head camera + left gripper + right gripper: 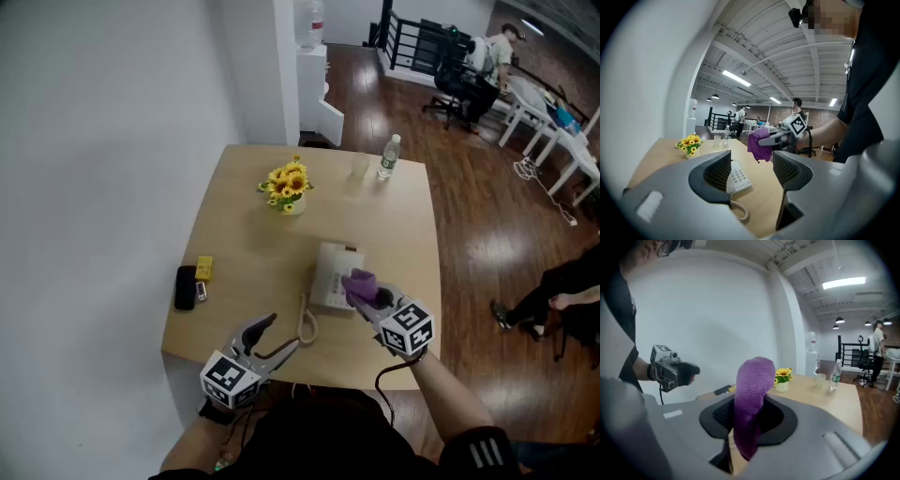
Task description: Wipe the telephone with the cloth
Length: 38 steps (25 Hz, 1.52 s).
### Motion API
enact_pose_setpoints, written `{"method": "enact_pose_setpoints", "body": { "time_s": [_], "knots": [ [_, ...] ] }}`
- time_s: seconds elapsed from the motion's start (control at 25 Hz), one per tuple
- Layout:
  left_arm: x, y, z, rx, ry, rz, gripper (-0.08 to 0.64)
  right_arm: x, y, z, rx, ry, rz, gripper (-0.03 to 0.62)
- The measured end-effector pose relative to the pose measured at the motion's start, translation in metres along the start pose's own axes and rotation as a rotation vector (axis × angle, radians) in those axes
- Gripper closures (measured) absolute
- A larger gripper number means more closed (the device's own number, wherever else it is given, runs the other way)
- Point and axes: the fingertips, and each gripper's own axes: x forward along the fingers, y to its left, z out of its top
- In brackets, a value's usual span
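Left hand-held gripper (279, 335), lower centre of frame: jaws apart, nothing between. Right hand-held gripper (366, 292) clenched on purple cloth (357, 279), over right edge of telephone (328, 272); possibly touching, unclear. Telephone mid-frame on table (244, 234). Farther up: sunflowers (288, 184), bottle (387, 157).

Left tongs (279, 336) held low at the person's left, jaws wide apart with nothing between them (751, 171), pointing forward and slightly right. Marker cube (228, 378) faces up; left wrist (202, 424) just behind it, close to the body. Right tongs (367, 298) reach further forward, angled inward to the left, jaws closed on a purple cloth (752, 394) that sticks up and hangs down between them. Right forearm (450, 394) bare and extended, dark sleeve at the elbow. The two tongs are apart, not touching.
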Motion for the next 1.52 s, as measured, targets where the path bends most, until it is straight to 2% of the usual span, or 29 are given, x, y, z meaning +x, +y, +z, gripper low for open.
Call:
{"method": "enact_pose_setpoints", "body": {
  "time_s": [0.16, 0.28, 0.44, 0.64, 0.76, 0.88, 1.16, 1.36, 1.52],
  "knots": [
    [0.025, 0.007, -0.004, -0.024, 0.018, 0.014, 0.285, 0.055, -0.043, -0.009, -0.012, 0.105, 0.049, 0.492],
    [0.041, 0.018, -0.013, -0.036, 0.040, 0.036, 0.284, 0.100, -0.075, -0.011, -0.043, 0.174, 0.056, 0.492],
    [0.059, 0.026, -0.016, -0.060, 0.066, 0.069, 0.285, 0.156, -0.113, -0.012, -0.132, 0.251, 0.060, 0.492],
    [0.069, 0.038, -0.019, -0.082, 0.095, 0.125, 0.285, 0.207, -0.133, -0.026, -0.255, 0.327, 0.112, 0.492],
    [0.073, 0.041, -0.021, -0.094, 0.111, 0.157, 0.285, 0.228, -0.143, -0.047, -0.268, 0.385, 0.115, 0.492],
    [0.079, 0.043, -0.017, -0.114, 0.117, 0.179, 0.285, 0.236, -0.133, -0.070, -0.273, 0.441, 0.157, 0.492],
    [0.095, 0.058, -0.013, -0.132, 0.170, 0.228, 0.285, 0.224, -0.074, -0.096, -0.394, 0.439, 0.291, 0.492],
    [0.112, 0.068, 0.000, -0.126, 0.138, 0.209, 0.285, 0.210, -0.038, -0.116, -0.464, 0.423, 0.329, 0.492],
    [0.116, 0.075, -0.007, -0.113, 0.167, 0.214, 0.285, 0.198, -0.012, -0.136, -0.480, 0.407, 0.359, 0.492]
  ]
}}
